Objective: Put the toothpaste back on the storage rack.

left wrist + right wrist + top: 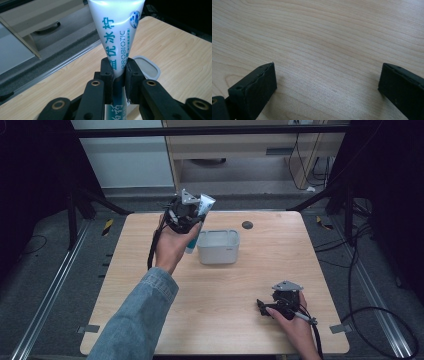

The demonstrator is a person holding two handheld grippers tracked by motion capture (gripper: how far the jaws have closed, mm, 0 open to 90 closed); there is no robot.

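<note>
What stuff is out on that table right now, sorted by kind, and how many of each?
Toothpaste tube, clamped in the left gripper: 1
Grey tub: 1
Handheld grippers, counting the right gripper resting open on the table: 2
Dark round spot near the far edge: 1
Total: 5
</note>
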